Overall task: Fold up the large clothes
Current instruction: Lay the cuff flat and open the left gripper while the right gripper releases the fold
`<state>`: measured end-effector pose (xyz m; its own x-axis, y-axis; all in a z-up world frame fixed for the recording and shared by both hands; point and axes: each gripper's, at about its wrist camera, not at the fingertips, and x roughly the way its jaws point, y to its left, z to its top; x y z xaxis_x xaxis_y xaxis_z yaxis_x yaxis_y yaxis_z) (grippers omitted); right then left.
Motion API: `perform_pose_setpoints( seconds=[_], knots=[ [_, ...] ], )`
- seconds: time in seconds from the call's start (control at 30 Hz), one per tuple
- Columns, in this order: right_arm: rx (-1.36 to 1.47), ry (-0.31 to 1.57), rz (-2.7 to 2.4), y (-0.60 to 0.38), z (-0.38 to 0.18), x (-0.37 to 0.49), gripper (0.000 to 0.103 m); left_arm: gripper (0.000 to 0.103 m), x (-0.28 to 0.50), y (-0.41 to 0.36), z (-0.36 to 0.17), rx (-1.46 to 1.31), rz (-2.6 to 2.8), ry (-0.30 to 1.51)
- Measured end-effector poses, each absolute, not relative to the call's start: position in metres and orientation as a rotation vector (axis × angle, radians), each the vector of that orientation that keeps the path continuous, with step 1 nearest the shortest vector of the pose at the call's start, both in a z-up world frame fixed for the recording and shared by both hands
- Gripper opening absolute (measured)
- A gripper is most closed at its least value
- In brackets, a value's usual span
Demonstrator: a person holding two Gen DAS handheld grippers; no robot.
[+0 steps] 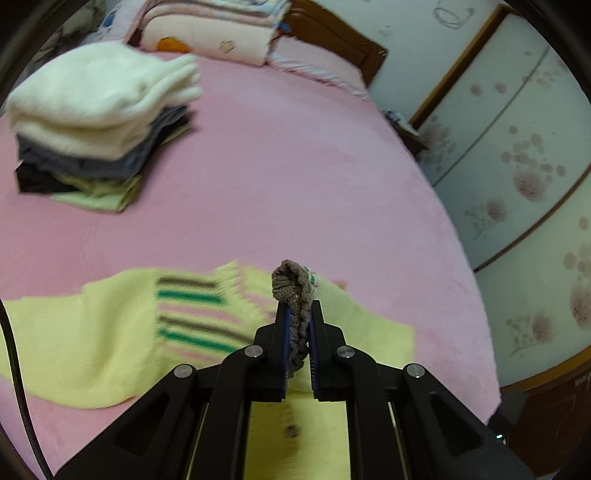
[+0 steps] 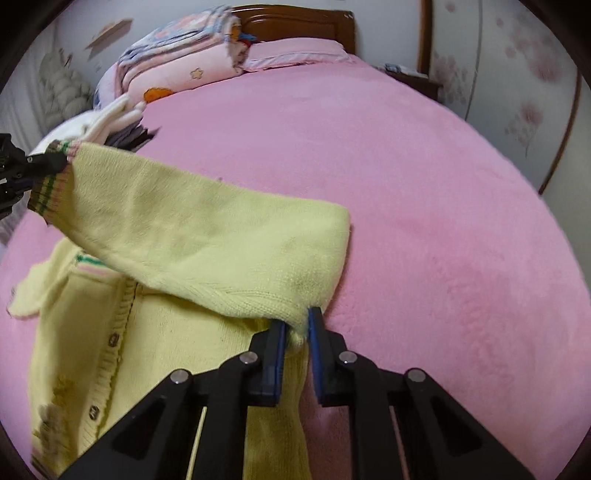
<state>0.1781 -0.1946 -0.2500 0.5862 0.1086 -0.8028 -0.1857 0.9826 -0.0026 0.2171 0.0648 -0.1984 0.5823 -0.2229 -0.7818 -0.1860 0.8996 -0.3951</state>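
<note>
A pale yellow knitted cardigan (image 2: 155, 362) with buttons lies on the pink bed. One sleeve (image 2: 207, 236) is lifted and stretched between my two grippers. My left gripper (image 1: 298, 306) is shut on the sleeve's striped brown cuff (image 1: 293, 284); it also shows at the left edge of the right wrist view (image 2: 48, 160). My right gripper (image 2: 297, 321) is shut on the sleeve near the shoulder seam. In the left wrist view the cardigan's striped part (image 1: 192, 317) lies flat below.
A stack of folded clothes (image 1: 96, 122), white on top, stands on the bed (image 1: 295, 166) at the far left. Folded quilts (image 2: 177, 66) and a wooden headboard (image 2: 295, 26) are at the far end. A wardrobe (image 1: 517, 166) runs along the right.
</note>
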Motion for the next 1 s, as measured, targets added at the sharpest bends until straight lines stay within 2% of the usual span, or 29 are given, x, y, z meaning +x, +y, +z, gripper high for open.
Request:
perform_pose_setpoints(
  seconds=[0.37, 0.63, 0.73, 0.8, 0.87, 0.9, 1.0],
  knots=[
    [-0.215, 0.936, 0.137, -0.179, -0.257, 0.175, 0.012, 0.007, 0.199, 0.096, -0.292, -0.469, 0.063, 1.163],
    [-0.239, 0.958, 0.122, -0.178, -0.260, 0.173, 0.013, 0.012, 0.200, 0.100, -0.307, -0.493, 0.045, 1.158],
    [-0.206, 0.975, 0.126, -0.181, -0.255, 0.174, 0.017, 0.030, 0.204, 0.097, -0.302, -0.485, 0.026, 1.156],
    [-0.181, 0.988, 0.133, -0.183, -0.252, 0.172, 0.019, 0.054, 0.205, 0.093, -0.294, -0.461, 0.031, 1.144],
    [-0.164, 0.996, 0.142, -0.183, -0.246, 0.170, 0.020, 0.067, 0.203, 0.089, -0.282, -0.435, 0.038, 1.124],
    [-0.162, 0.999, 0.145, -0.182, -0.243, 0.169, 0.020, 0.073, 0.202, 0.086, -0.275, -0.419, 0.040, 1.111],
    [-0.160, 1.002, 0.158, -0.179, -0.233, 0.164, 0.021, 0.079, 0.200, 0.080, -0.255, -0.389, 0.037, 1.094]
  ],
)
